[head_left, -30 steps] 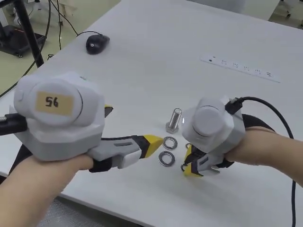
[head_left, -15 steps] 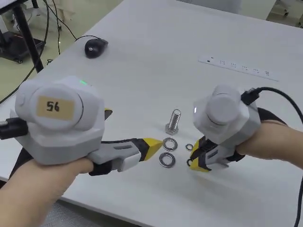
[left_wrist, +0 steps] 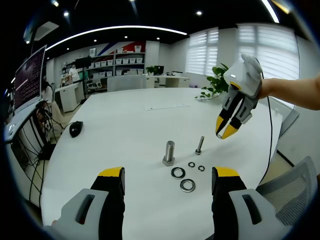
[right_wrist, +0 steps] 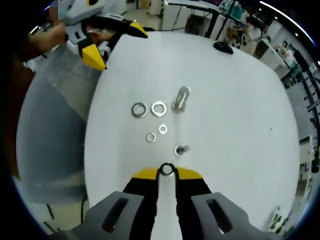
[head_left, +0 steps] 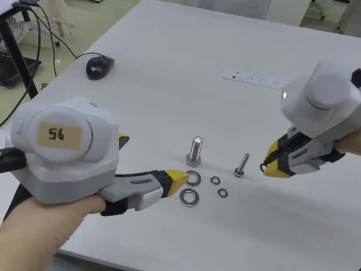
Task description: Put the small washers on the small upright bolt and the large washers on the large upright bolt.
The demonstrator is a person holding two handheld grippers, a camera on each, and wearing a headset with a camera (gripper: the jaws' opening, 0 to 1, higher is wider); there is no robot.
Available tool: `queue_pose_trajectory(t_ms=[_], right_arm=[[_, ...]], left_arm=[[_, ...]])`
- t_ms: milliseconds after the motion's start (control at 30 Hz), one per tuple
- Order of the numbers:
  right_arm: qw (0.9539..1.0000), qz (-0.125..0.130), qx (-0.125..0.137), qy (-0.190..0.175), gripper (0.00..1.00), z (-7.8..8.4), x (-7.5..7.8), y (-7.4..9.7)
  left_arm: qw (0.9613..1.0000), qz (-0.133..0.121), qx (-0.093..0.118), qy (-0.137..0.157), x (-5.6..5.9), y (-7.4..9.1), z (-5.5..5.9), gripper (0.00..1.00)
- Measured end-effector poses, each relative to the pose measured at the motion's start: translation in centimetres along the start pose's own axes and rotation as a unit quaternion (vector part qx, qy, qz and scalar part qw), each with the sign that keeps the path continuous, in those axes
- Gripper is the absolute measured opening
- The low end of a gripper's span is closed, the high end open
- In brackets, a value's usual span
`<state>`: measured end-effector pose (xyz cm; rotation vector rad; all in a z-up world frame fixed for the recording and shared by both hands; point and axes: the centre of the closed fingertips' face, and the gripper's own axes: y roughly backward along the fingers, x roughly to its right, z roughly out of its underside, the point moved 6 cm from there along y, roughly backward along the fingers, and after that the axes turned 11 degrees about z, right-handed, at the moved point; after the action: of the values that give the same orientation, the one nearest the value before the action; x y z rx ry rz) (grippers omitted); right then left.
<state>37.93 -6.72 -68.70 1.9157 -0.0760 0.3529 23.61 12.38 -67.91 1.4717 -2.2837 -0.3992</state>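
Tongs: left gripper [left_wrist: 168,173], jaws spread wide, held low over the near part of the white table [head_left: 169,73]. A paper label [head_left: 56,134] on its grey housing reads "56". Right gripper [right_wrist: 167,174], jaws drawn narrow, pinches a held small washer [right_wrist: 167,169] at its yellow tips, raised above the table to the right of the bolts.

- Large bolt [head_left: 194,151]: upright on its head, shank bare.
- Small bolt [head_left: 242,165]: upright, shank bare, right of the large bolt.
- First large washer [head_left: 193,179] and second large washer [head_left: 188,197]: flat, just in front of the large bolt.
- Two loose small washers [head_left: 215,180]: flat, between the bolts, toward the person.
- Mouse [head_left: 97,66] and power strip [head_left: 251,79]: far side; no marking legible.
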Motion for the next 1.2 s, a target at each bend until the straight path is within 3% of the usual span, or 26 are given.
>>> queue_pose_trajectory(t_ms=[233,433,1200], right_arm=[[0.9999,0.009,0.008,0.009,0.12,-1.8,1.3,-0.7],[0.9998,-0.001,0.000,0.019,0.12,-2.4,1.5,-2.0],[0.9988,-0.019,-0.022,0.039,0.12,-1.7,1.0,-5.3]], left_arm=[[1.0000,-0.001,-0.005,-0.002,0.1,0.2,0.0,0.70],[1.0000,-0.005,-0.002,0.002,-0.1,0.4,0.0,0.70],[0.9998,-0.009,-0.004,0.018,-0.5,0.3,0.6,0.70]])
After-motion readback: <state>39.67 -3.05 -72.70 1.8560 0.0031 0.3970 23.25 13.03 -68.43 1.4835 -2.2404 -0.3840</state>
